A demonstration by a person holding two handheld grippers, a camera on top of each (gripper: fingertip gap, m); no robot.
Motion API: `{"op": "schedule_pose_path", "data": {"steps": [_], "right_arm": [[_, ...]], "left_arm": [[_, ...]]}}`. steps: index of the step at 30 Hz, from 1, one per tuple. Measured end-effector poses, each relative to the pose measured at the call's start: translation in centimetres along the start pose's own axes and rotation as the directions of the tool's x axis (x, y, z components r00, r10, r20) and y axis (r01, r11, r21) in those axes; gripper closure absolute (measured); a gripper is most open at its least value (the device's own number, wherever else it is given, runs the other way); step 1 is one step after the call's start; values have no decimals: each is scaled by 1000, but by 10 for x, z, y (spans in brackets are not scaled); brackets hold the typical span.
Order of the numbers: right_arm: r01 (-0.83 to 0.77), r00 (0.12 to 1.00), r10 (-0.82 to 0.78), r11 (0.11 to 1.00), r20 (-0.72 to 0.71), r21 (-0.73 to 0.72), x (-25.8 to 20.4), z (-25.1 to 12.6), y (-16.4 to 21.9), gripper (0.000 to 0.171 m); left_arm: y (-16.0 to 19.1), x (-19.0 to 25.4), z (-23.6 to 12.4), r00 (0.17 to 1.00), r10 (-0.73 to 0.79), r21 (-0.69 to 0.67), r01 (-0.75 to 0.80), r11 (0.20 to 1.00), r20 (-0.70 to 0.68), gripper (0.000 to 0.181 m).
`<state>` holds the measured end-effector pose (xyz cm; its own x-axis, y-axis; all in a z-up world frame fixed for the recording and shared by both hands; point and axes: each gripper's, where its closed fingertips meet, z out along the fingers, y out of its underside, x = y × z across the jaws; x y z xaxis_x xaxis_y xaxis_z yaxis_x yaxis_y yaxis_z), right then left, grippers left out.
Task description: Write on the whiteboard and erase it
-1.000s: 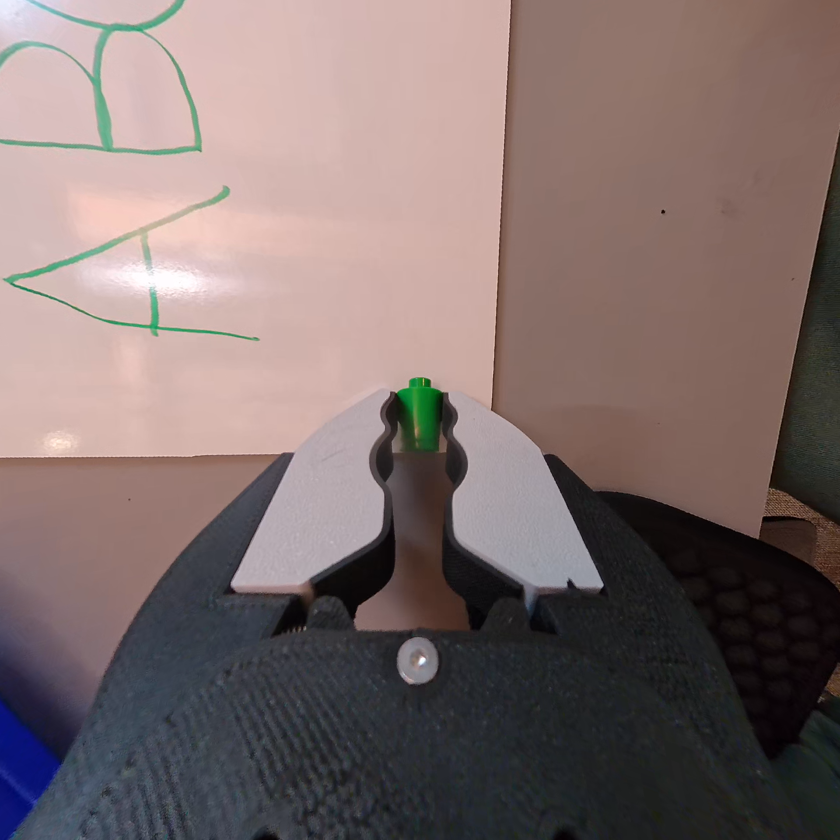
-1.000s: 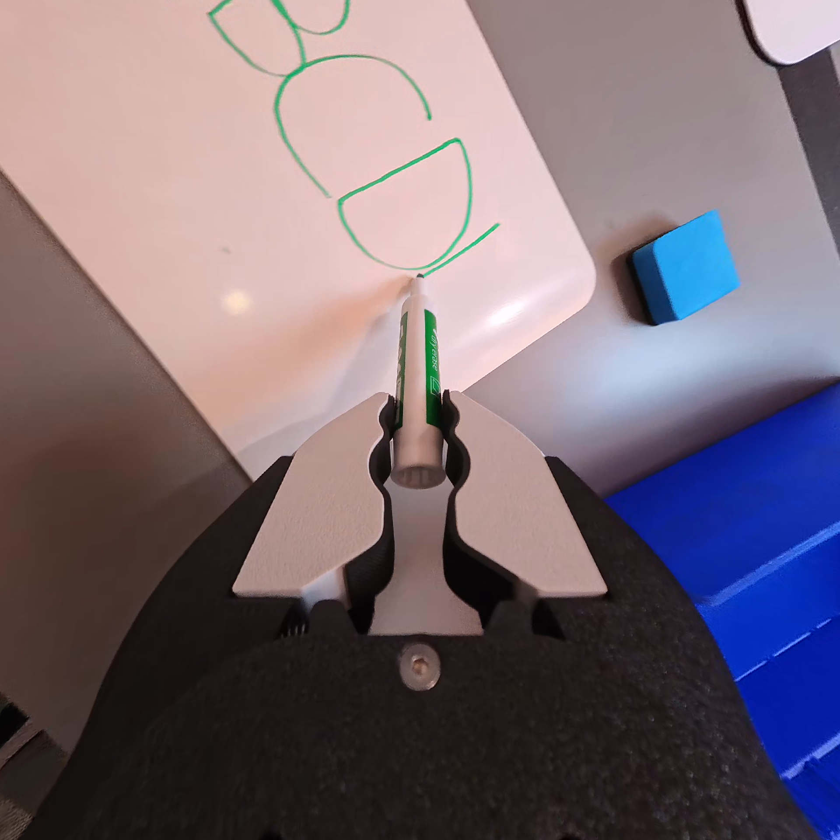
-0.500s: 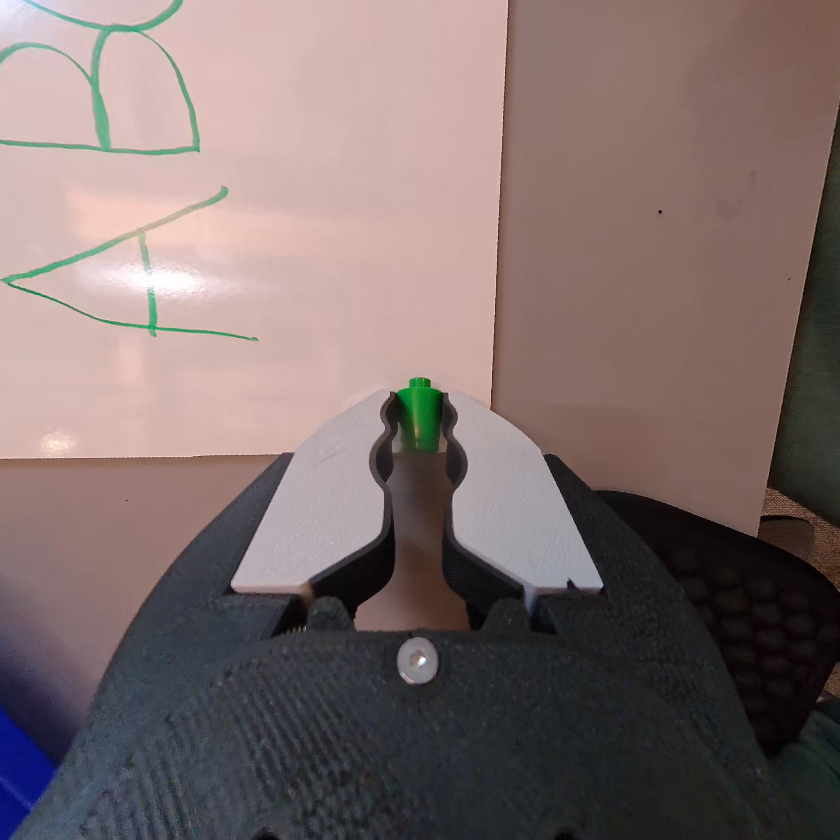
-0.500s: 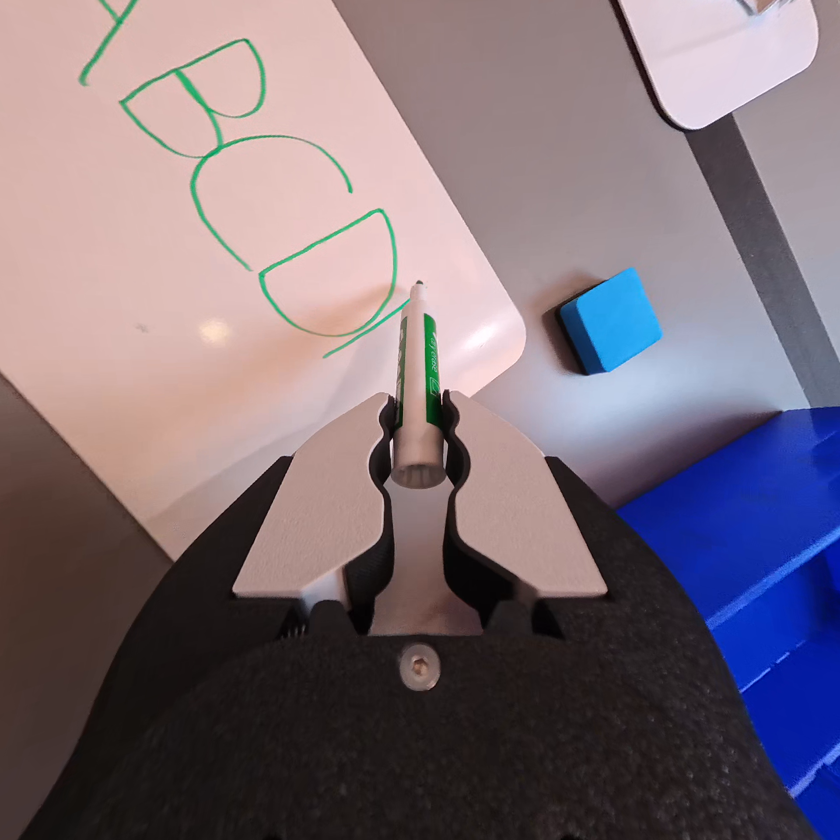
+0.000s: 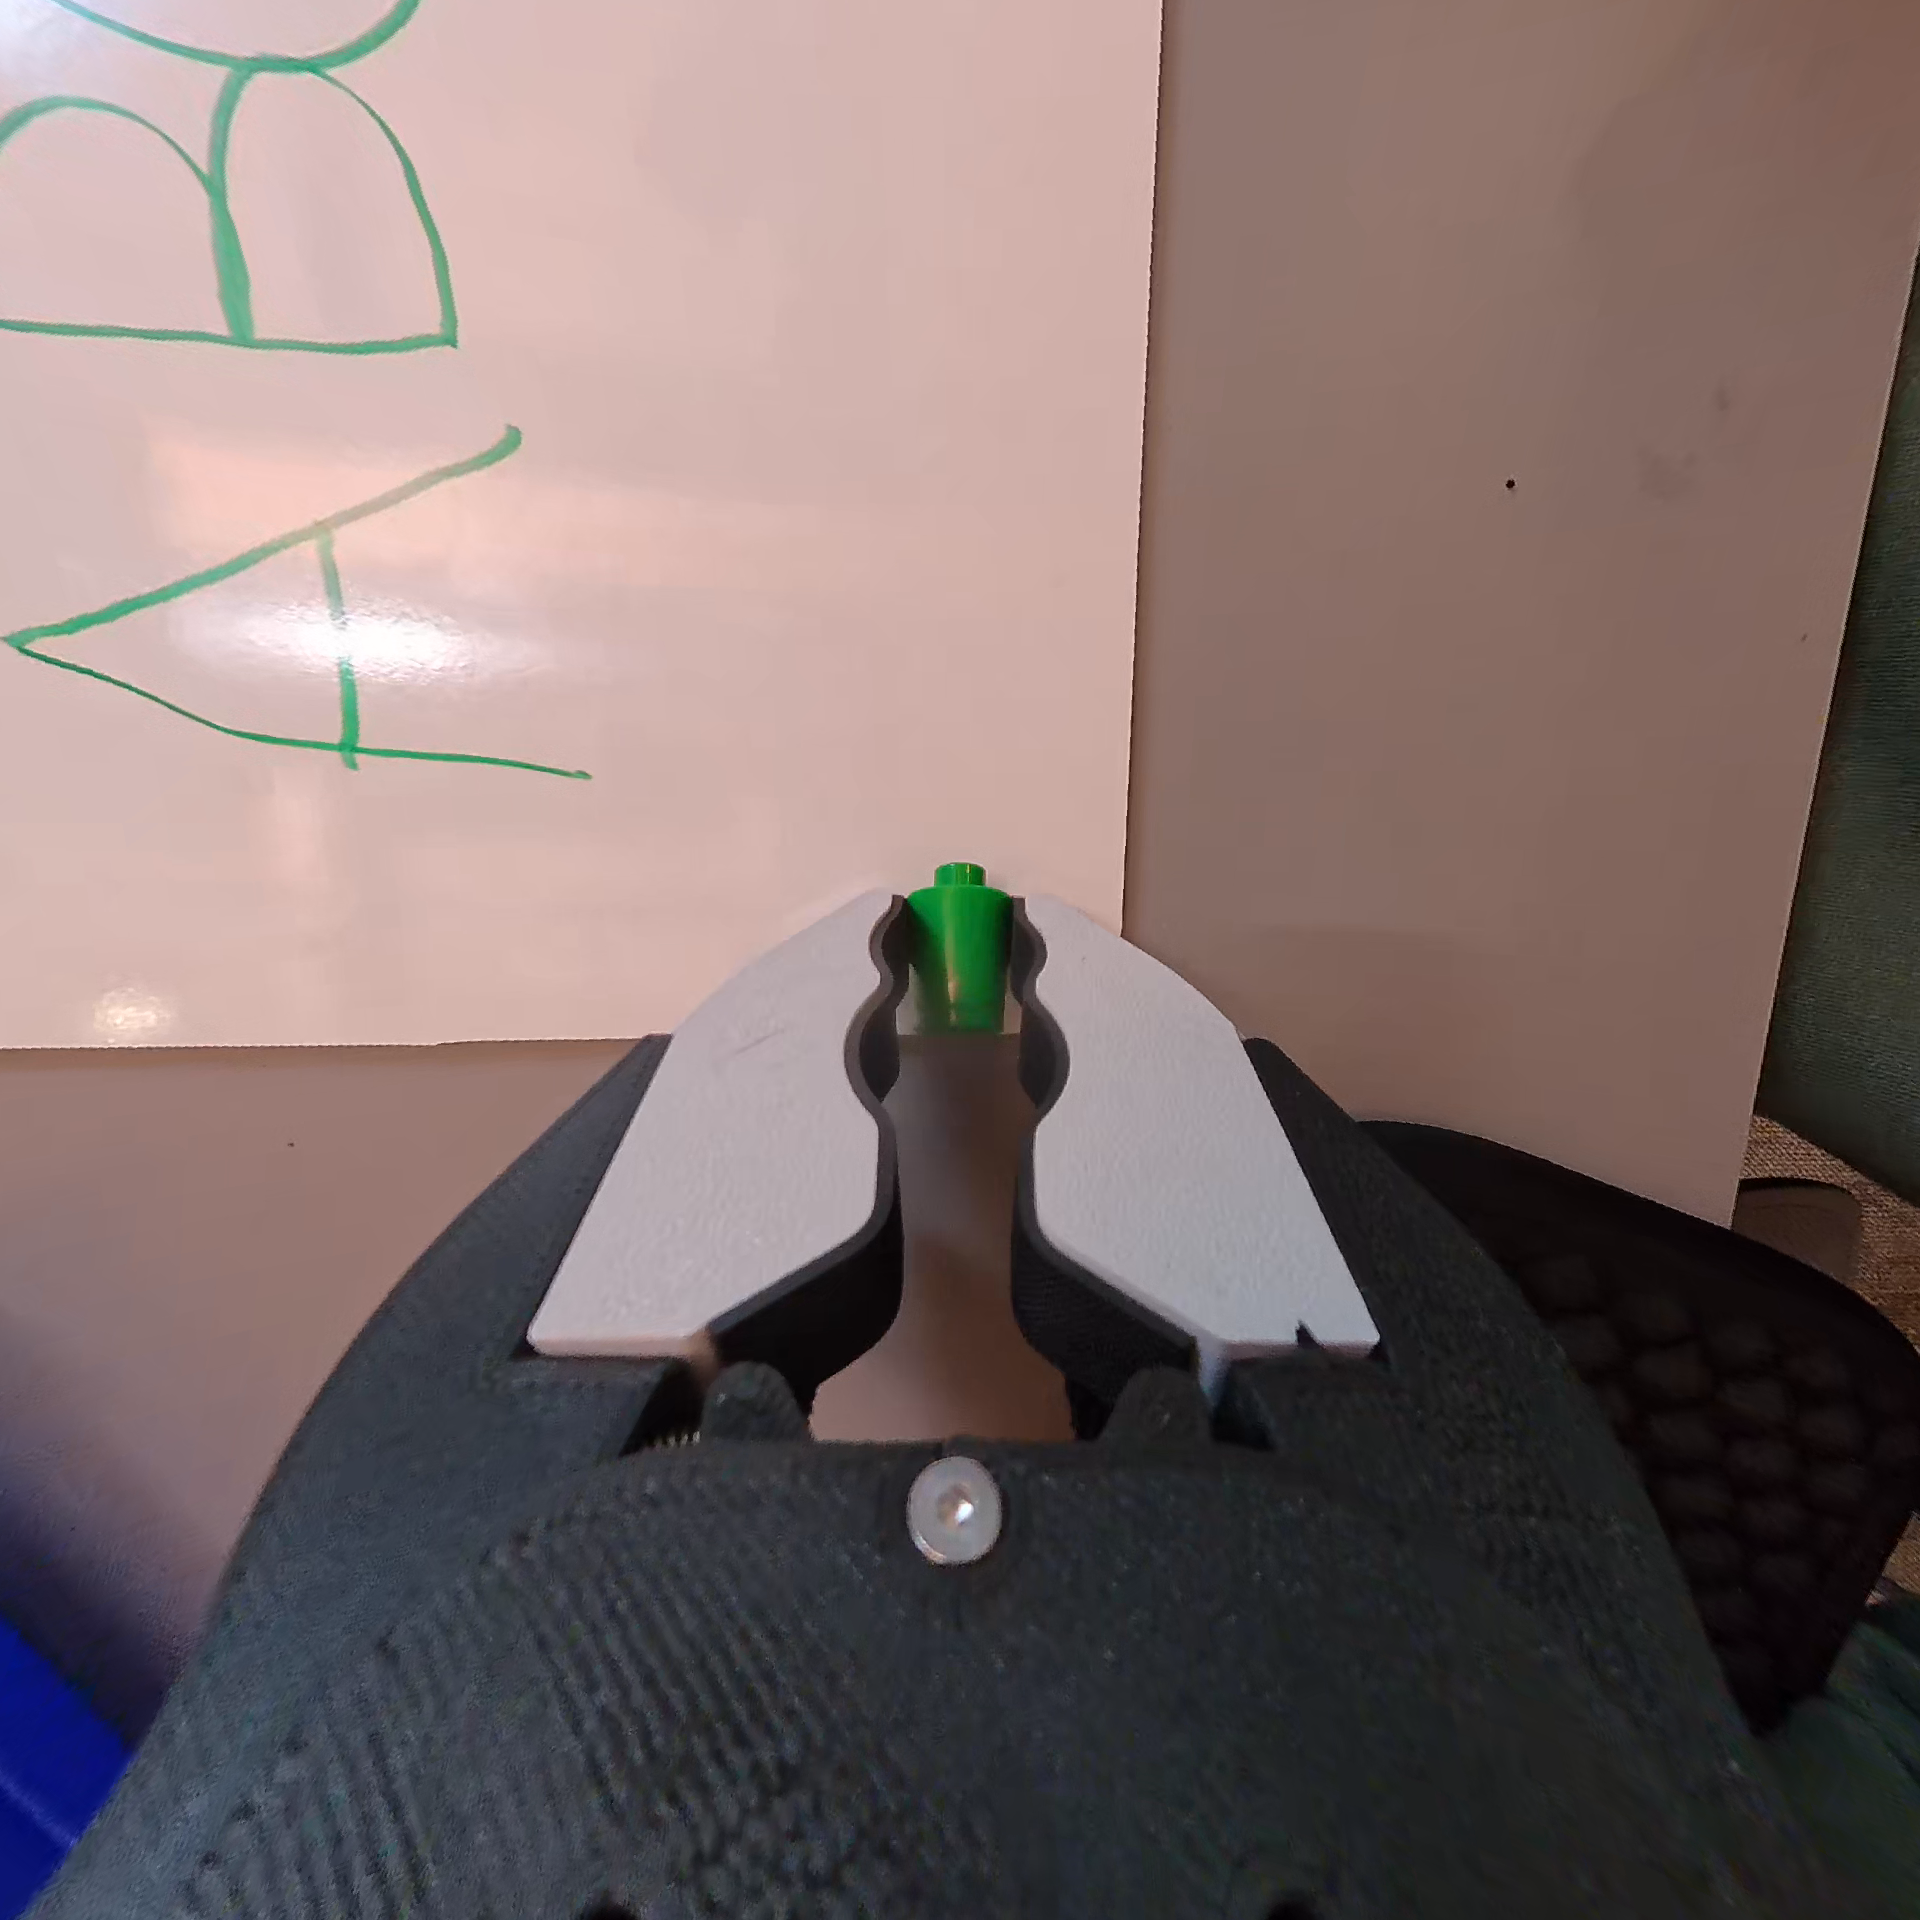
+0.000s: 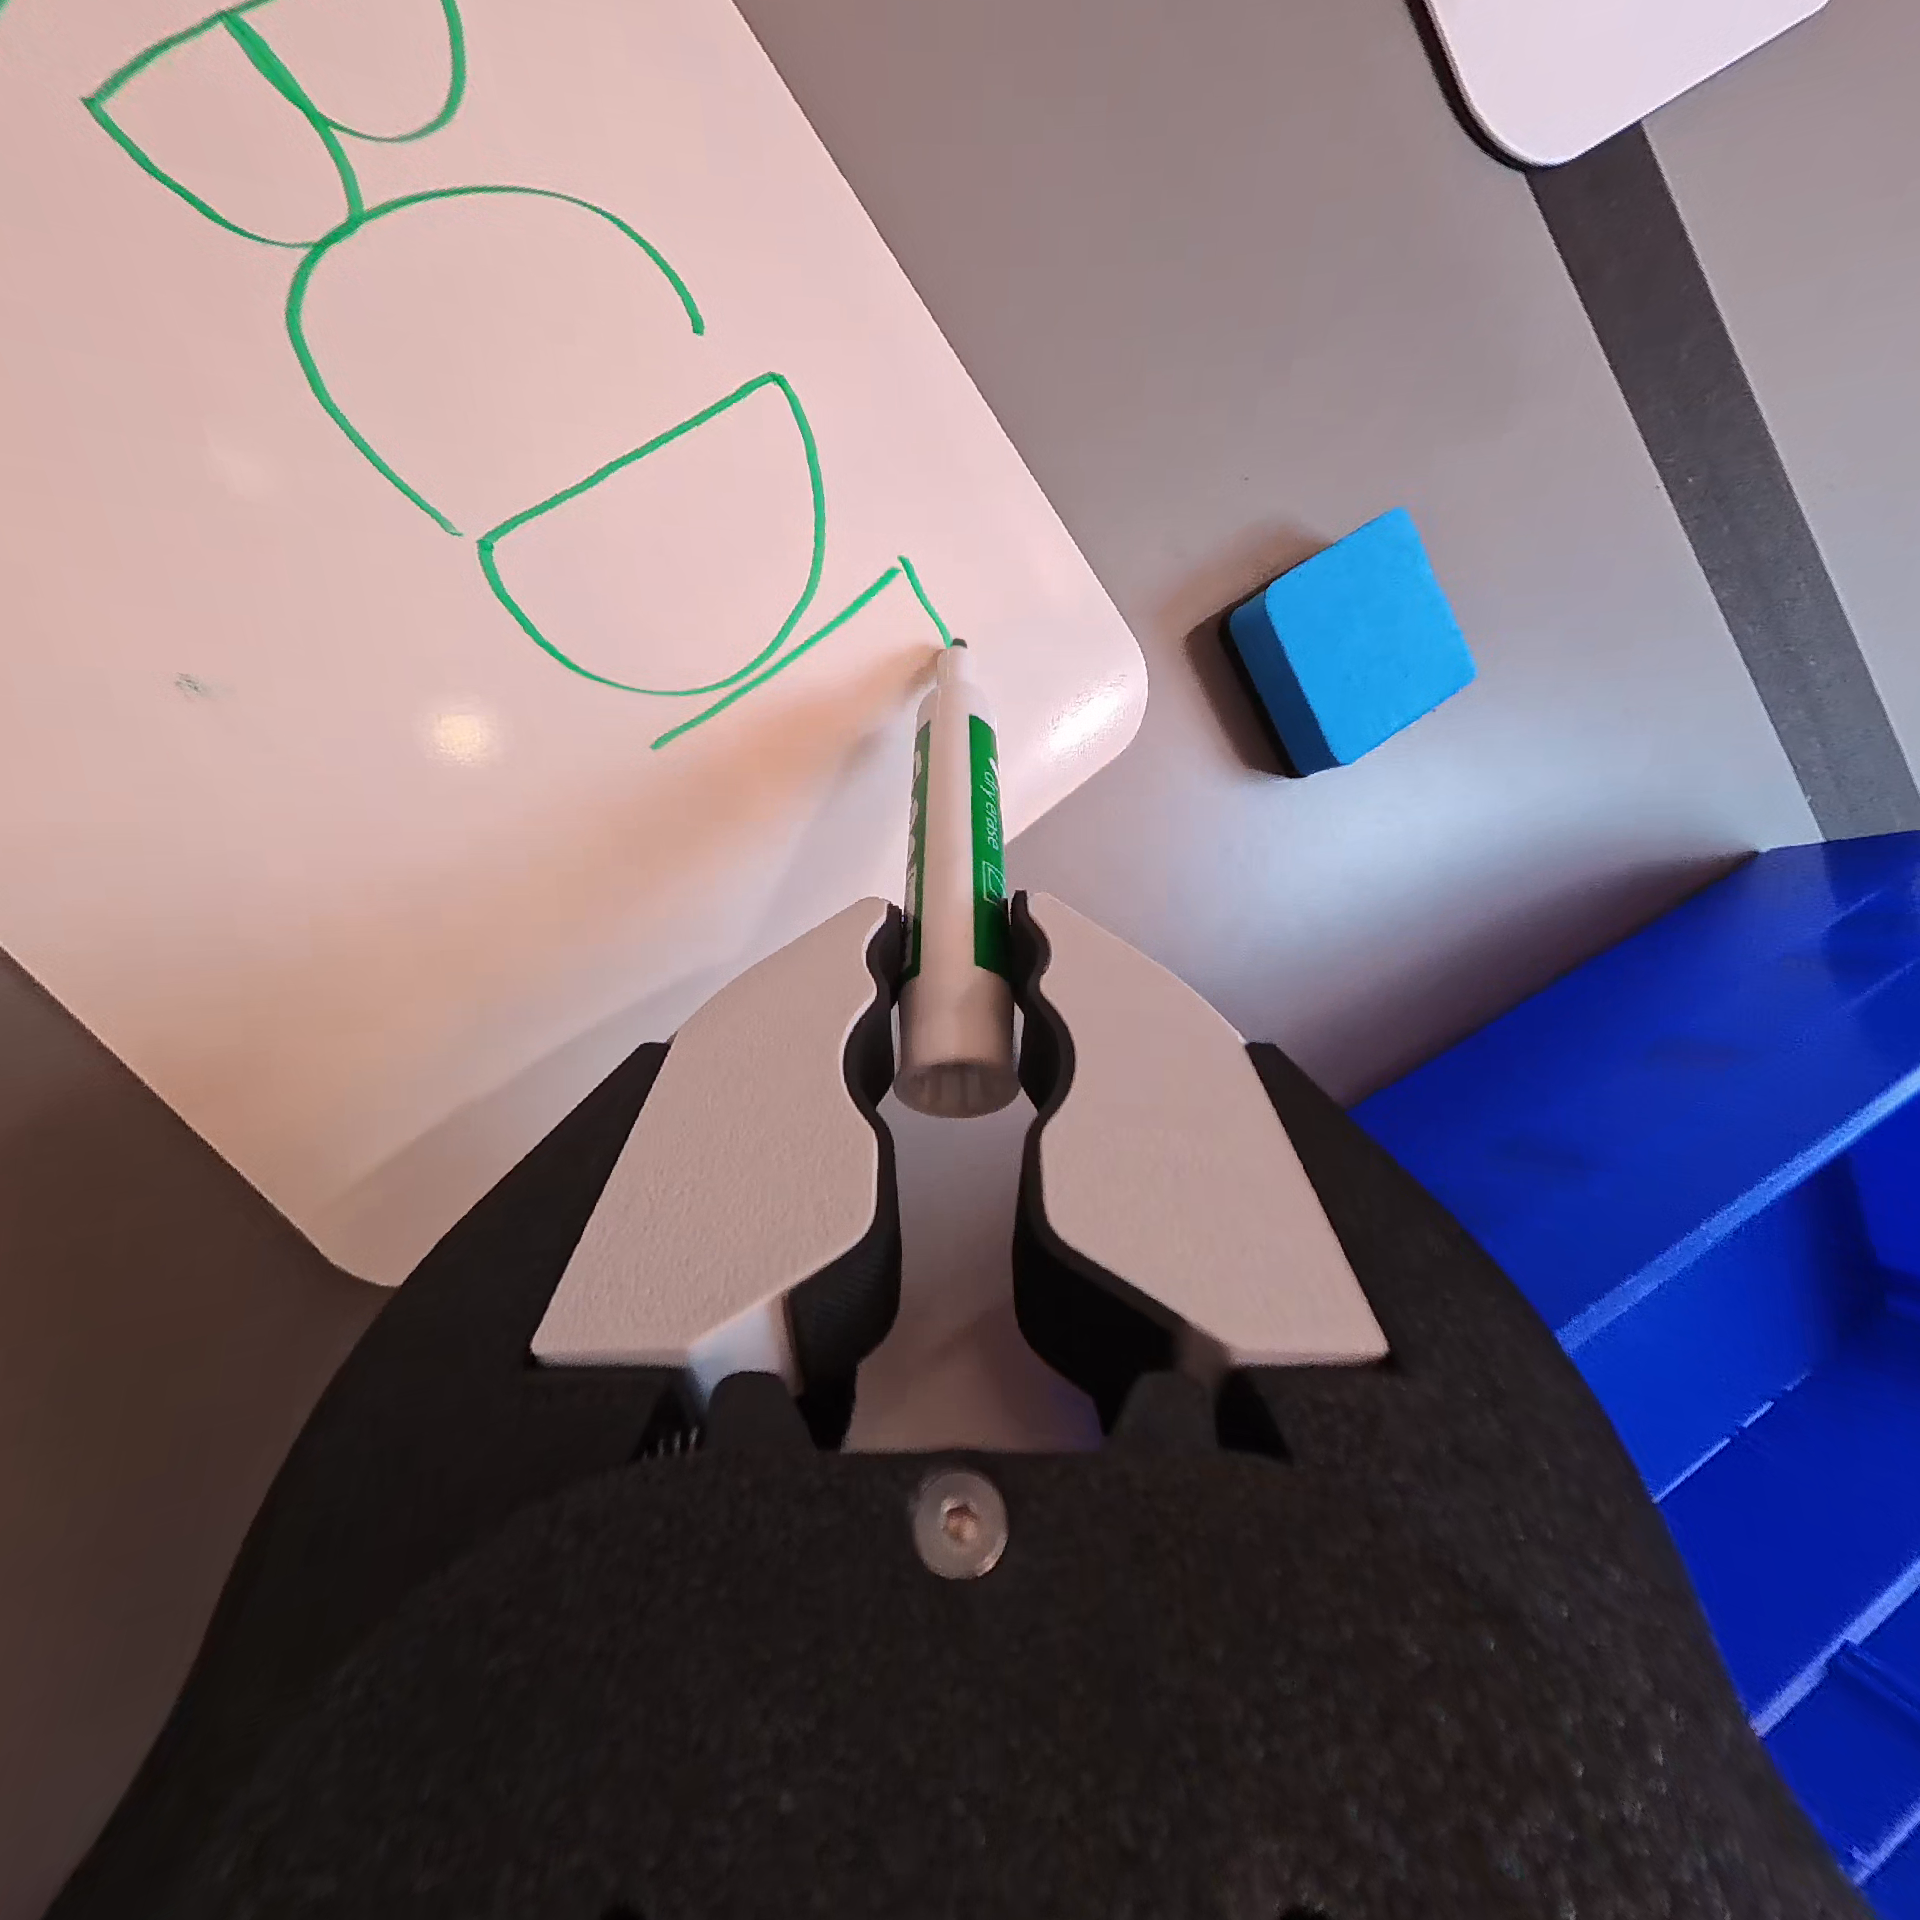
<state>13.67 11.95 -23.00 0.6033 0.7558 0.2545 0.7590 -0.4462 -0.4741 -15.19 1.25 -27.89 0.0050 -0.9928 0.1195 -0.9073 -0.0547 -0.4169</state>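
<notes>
Right gripper clamped on green-and-white marker, barrel pinched between grey fingers, nib touching whiteboard near its rounded corner, at end of a fresh green stroke. Left gripper narrow, pinching green marker cap at fingertips, held just off whiteboard's straight edge, over grey tabletop.

Whiteboard flat on tabletop, glossy, w/ green hand-drawn letters running toward the nib. Blue bin beside whiteboard, on side away from letters, partly behind gripper body. Blue eraser block just past whiteboard's rounded corner, apart from it, btwn whiteboard and bin. White rounded object farther off, beyond eraser; cut by frame, can't tell what.
</notes>
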Motion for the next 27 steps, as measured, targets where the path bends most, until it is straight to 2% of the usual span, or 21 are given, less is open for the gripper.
{"op": "schedule_pose_path", "data": {"steps": [6,18,27], "right_arm": [[18,999,-18,1000,37,21,-16,-3,-9,151],[-4,999,4,1000,34,3,-15,-12,7,151],[43,995,-45,999,84,25,-44,-21,1,151]], "left_arm": [[0,0,0,1000,1,0,-1,1000,-1,162],[0,0,0,1000,1,-1,-1,1000,-1,162],[0,0,0,1000,0,0,0,1000,-1,162]]}}
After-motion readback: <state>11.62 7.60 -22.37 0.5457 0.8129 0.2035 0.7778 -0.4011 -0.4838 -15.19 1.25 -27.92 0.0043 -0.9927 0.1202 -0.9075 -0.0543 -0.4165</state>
